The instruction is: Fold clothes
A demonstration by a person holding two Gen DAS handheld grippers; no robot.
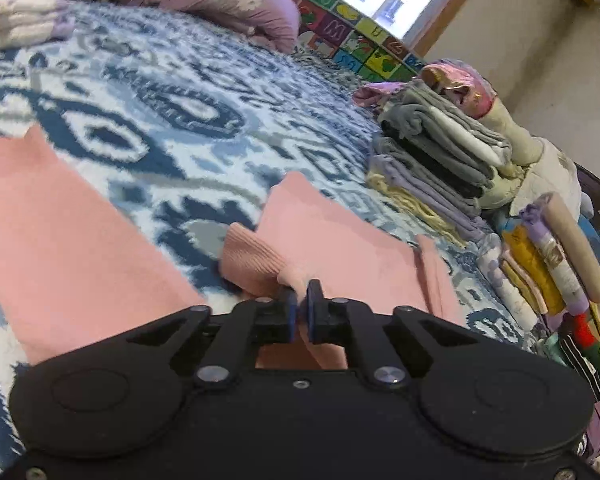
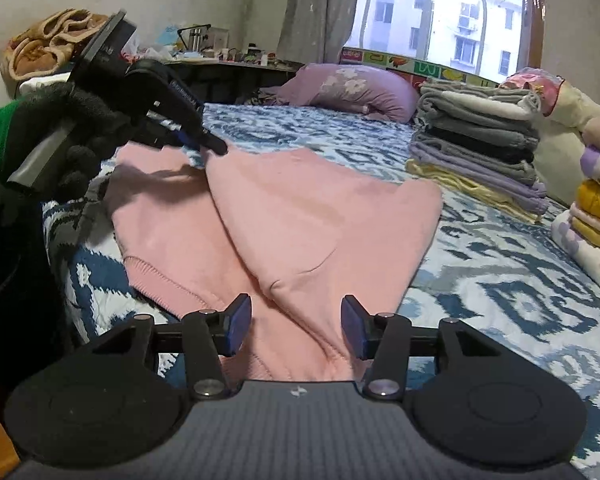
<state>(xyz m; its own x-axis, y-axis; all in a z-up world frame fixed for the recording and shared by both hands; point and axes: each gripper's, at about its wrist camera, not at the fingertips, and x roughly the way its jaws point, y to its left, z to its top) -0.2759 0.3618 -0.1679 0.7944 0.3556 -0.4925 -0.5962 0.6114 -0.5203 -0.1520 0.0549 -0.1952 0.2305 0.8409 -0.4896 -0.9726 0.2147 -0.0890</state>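
Nearest the lens, the left tongs (image 1: 299, 303) are clamped together on a pinch of pink fabric beside the ribbed cuff of the pink sweater (image 2: 284, 216). The right tongs (image 2: 296, 326) stand apart, blue pads either side of the soft fleecy cloth without pressing it. The sweater lies partly folded on the bed (image 2: 500, 280), its knit hem at seven o'clock and a lifted edge rising toward ten o'clock, where a black-gloved hand (image 2: 72, 140) holds the left tool. The bedspread is a woolly blue-and-white pattern. At two o'clock sits a stack of folded clothes (image 2: 476, 140), grey, black, lilac and yellow; a lilac flowered pillow (image 2: 352, 88) lies at twelve.
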